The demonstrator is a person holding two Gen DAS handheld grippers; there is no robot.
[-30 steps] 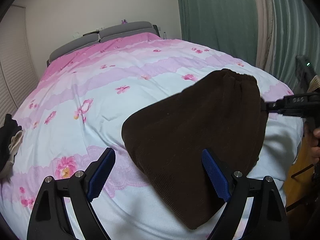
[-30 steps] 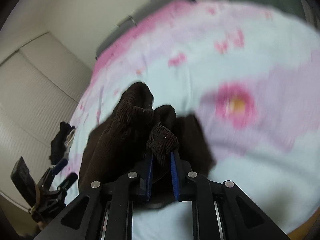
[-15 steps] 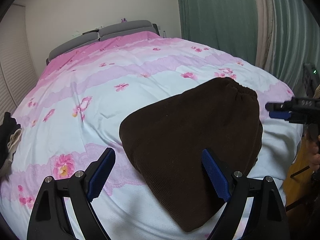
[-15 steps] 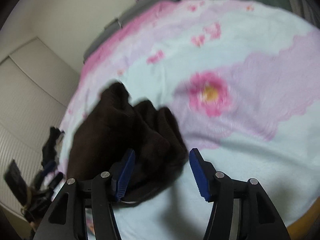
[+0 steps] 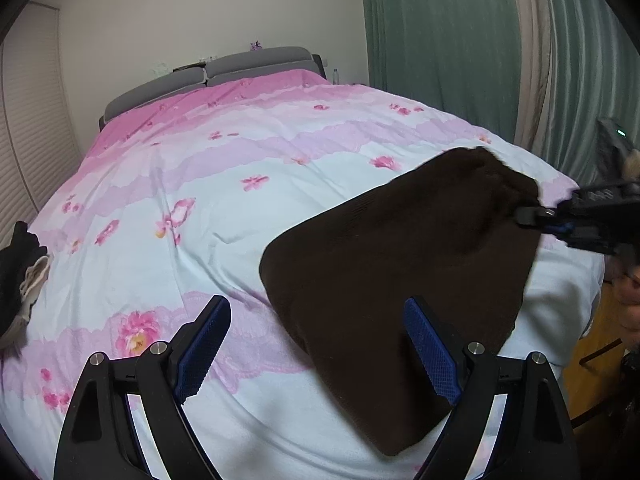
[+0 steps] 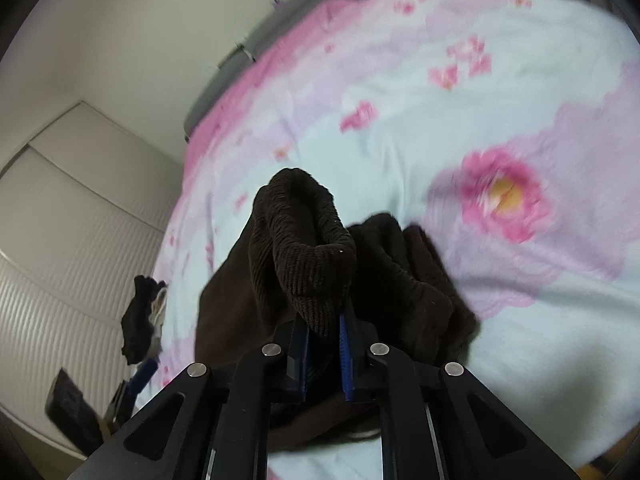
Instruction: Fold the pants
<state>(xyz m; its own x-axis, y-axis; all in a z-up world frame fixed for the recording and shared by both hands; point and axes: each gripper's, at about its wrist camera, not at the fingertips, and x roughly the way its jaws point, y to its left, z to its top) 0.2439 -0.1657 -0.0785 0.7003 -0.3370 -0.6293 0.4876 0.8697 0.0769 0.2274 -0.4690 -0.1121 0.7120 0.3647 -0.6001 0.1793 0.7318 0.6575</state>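
Dark brown corduroy pants (image 5: 400, 264) lie folded in a compact block on the bed's near right part. My left gripper (image 5: 316, 348) is open and empty, held just above the pants' near left edge. My right gripper (image 6: 324, 332) is shut on a bunched fold of the pants (image 6: 308, 256) at their gathered waistband end and lifts it slightly. In the left wrist view the right gripper (image 5: 536, 216) pinches the pants' far right corner.
The pants rest on a pink and pale blue floral bedspread (image 5: 224, 184). A dark garment pile (image 5: 20, 276) lies at the bed's left edge. Green curtains (image 5: 460, 48) hang at the right. A grey headboard (image 5: 208, 76) stands at the far end.
My right gripper was shut on the pants, opened and pulled back half a second ago, and has now closed on the waistband fold again. My left gripper stayed open and nearly still.
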